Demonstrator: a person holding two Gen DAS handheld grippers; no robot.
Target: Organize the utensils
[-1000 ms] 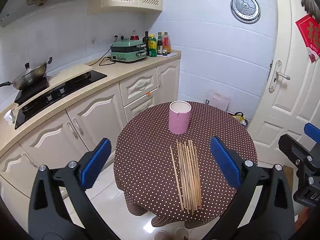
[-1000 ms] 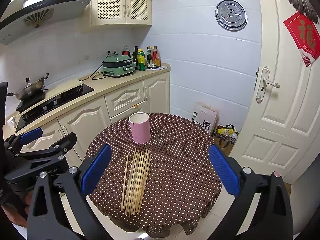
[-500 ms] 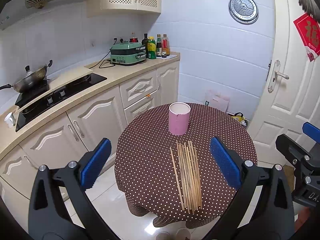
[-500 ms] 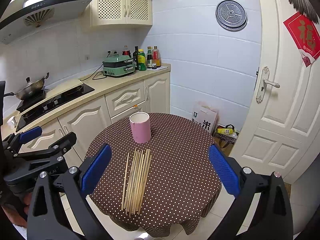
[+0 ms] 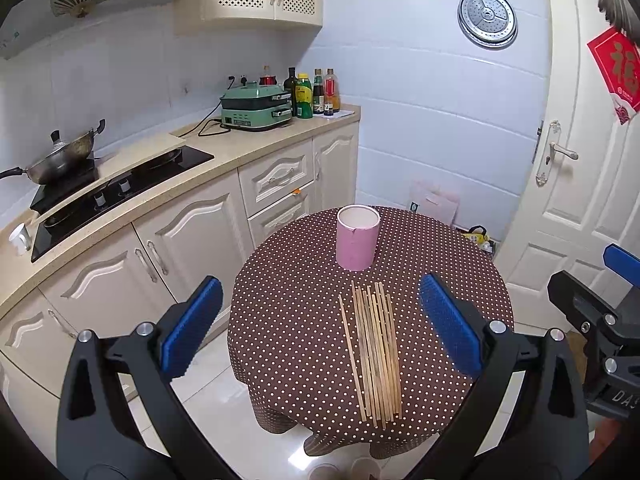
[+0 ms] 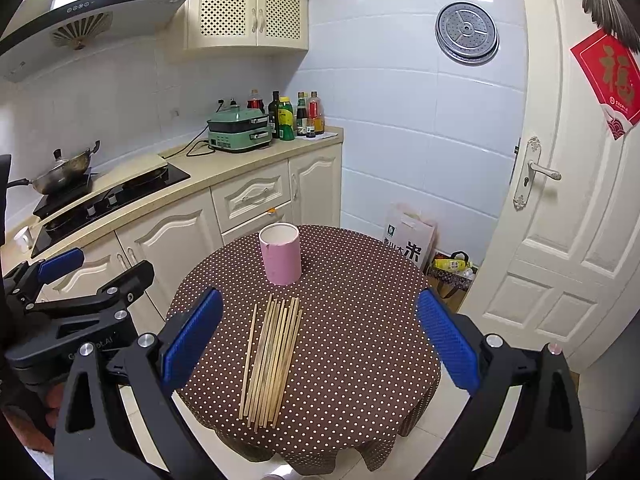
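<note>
Several wooden chopsticks (image 5: 376, 350) lie side by side on a round table with a brown polka-dot cloth (image 5: 288, 320). A pink cylindrical holder (image 5: 357, 238) stands upright and empty behind them. The chopsticks (image 6: 272, 360) and holder (image 6: 280, 254) also show in the right wrist view. My left gripper (image 5: 320, 328) is open, held high above the table's near edge. My right gripper (image 6: 320, 340) is open too, above the table (image 6: 360, 340). Both are empty and well short of the chopsticks.
A kitchen counter (image 5: 224, 152) with hob, wok (image 5: 60, 156), green appliance (image 5: 256, 106) and bottles runs along the left. A white door (image 6: 560, 220) stands on the right. A paper bag (image 6: 408, 236) and small items sit on the floor behind the table.
The left wrist view has shifted slightly; the table sits a little more to the right in it. Both grippers stay open and nothing on the table has moved.
</note>
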